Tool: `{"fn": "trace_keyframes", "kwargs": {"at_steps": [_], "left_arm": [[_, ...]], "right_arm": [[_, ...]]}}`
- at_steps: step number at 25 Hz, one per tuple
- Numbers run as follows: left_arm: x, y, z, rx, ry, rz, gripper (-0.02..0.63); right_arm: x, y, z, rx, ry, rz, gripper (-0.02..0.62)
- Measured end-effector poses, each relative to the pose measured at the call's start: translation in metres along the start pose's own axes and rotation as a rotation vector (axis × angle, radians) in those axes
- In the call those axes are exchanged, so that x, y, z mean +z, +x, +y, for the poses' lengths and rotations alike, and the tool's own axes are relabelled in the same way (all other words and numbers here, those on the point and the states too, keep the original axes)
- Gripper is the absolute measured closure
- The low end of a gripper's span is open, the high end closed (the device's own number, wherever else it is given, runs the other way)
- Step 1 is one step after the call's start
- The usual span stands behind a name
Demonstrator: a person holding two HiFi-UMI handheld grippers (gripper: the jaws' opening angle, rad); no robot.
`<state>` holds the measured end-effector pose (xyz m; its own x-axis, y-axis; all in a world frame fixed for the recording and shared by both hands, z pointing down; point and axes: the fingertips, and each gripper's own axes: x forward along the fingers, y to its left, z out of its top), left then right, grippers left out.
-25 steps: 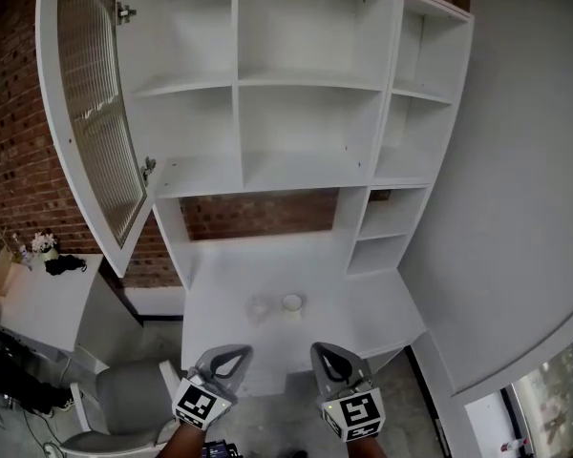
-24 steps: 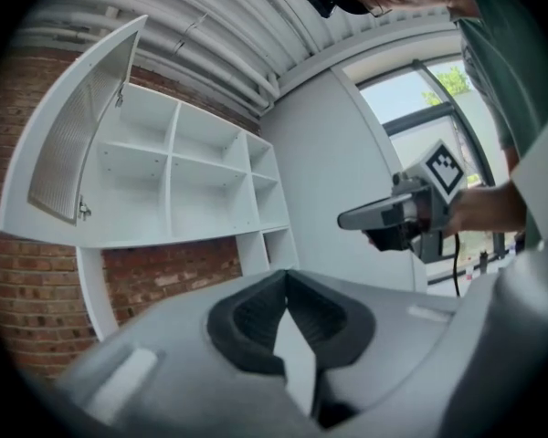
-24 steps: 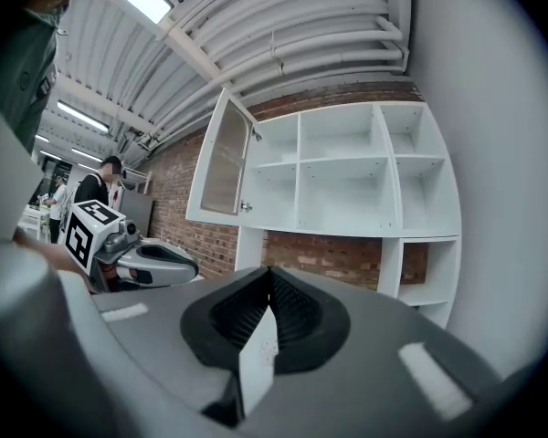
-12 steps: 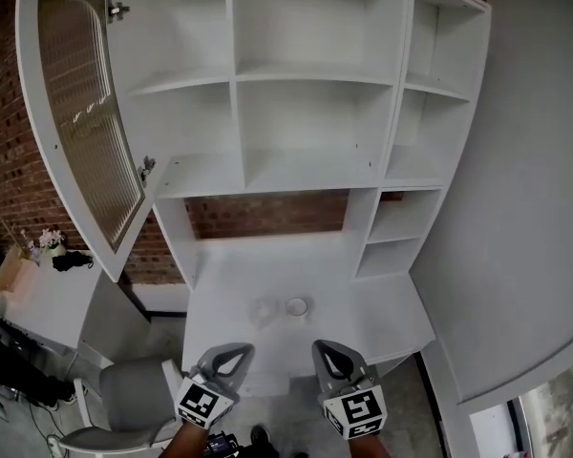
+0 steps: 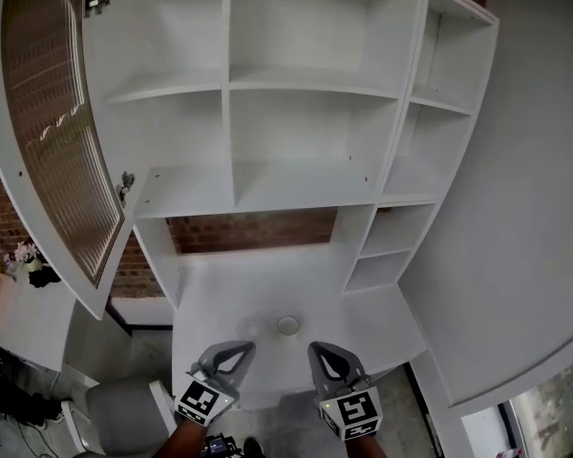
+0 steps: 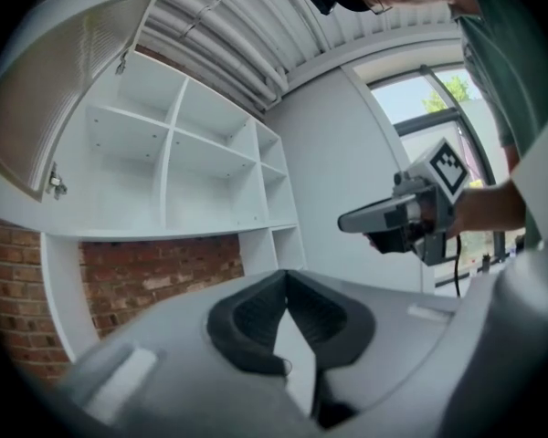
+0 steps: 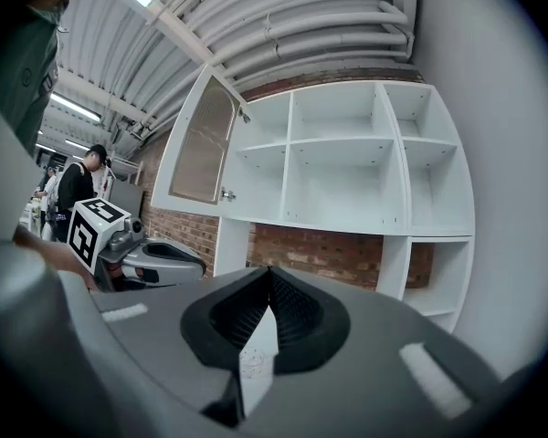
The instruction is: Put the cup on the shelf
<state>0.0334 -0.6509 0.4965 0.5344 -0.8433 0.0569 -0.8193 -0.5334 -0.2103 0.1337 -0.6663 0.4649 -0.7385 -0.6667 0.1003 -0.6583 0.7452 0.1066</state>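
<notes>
Cup [image 5: 287, 325] now lower in view, 12 o'clock. Left hand-held gripper [image 5: 231, 353] & right hand-held gripper [image 5: 325, 353] pressed together, empty. Prob. light, brittle; pinch rim.

Both arms reach forward, side by side: left tool [image 5: 231, 356] and right tool [image 5: 328, 358], each with jaws closed, empty.

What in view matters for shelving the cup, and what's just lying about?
For the job:
- cup, standing on the desk
- shelf unit, its compartments bare
- left gripper and right gripper, both shut, holding nothing

Lying about:
- open cabinet door
- grey chair
- flowers at far left
</notes>
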Motion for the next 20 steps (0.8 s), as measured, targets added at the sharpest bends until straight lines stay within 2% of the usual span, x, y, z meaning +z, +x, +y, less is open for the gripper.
{"fn": "trace_keyframes", "kwargs": {"at_steps": [11, 20], "left_arm": [[-0.028, 0.020, 0.059, -0.053, -0.030, -0.012, 0.603], [-0.066, 0.038, 0.082, -0.013, -0.091, 0.044, 0.603]], "right_arm": [[-0.005, 0.056, 0.002, -0.075, -0.007, 0.023, 0.591], [-0.029, 0.092, -0.014, -0.050, 0.016, 0.066, 0.591]]}}
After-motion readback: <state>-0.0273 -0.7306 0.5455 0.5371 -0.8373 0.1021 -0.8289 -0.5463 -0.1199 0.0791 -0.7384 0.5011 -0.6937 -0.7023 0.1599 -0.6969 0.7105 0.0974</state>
